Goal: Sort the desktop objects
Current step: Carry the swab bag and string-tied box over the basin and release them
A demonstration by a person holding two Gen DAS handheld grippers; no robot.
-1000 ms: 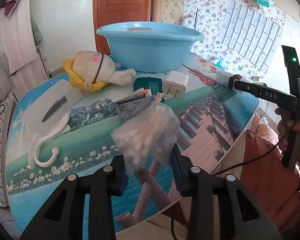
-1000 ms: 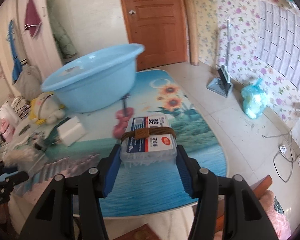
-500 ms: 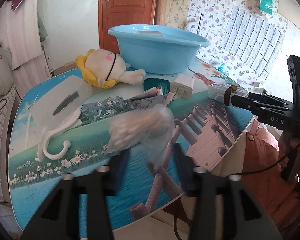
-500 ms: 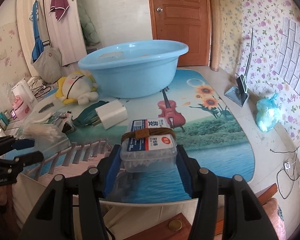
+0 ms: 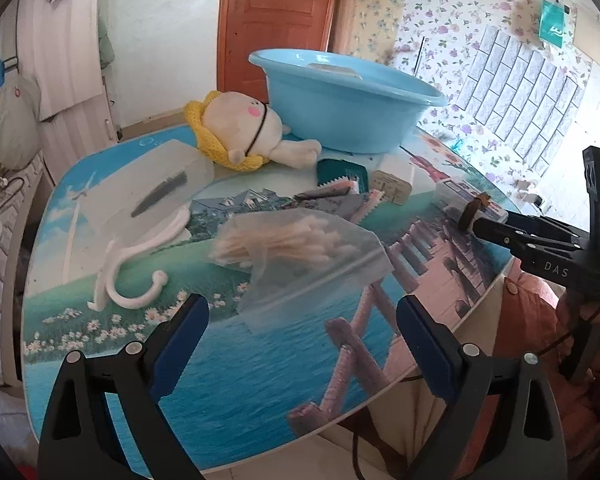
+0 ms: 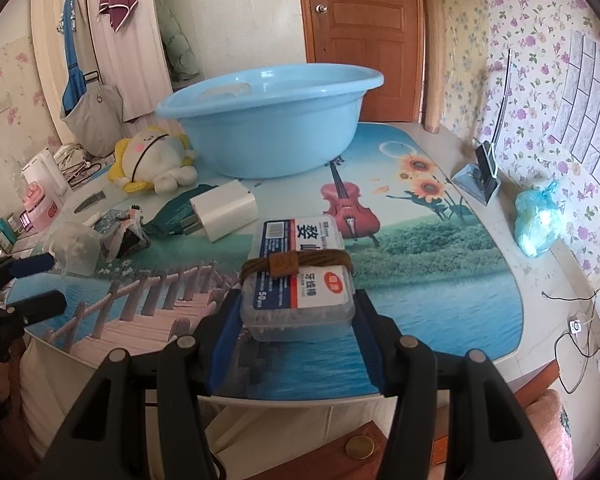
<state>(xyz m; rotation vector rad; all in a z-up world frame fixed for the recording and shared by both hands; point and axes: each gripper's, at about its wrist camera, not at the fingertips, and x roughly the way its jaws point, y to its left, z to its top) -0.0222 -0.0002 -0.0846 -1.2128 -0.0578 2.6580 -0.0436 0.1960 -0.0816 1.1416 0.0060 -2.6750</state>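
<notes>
A clear bag of cotton swabs (image 5: 300,244) lies on the picture-printed table (image 5: 228,360), just ahead of my left gripper (image 5: 300,312). That gripper is open, with nothing between its blue pads. My right gripper (image 6: 298,300) is shut on a clear plastic box of floss picks (image 6: 300,264) with a brown band around it, held low over the table's near edge. In the left wrist view the same box (image 5: 460,200) shows at the right gripper's tips. The blue basin (image 6: 268,128) stands at the back of the table.
A plush toy (image 5: 236,128) lies beside the basin (image 5: 340,108). A white charger (image 6: 224,212), a teal packet (image 5: 340,170) and foil sachets (image 5: 332,200) sit mid-table. A white hook (image 5: 128,264) and a translucent lidded box (image 5: 148,192) lie at the left. A person's orange sleeve (image 5: 540,328) is at the right edge.
My left gripper opened and let the swab bag drop onto the table, then drew back a little. The right gripper kept its hold on the box and turned towards the basin.
</notes>
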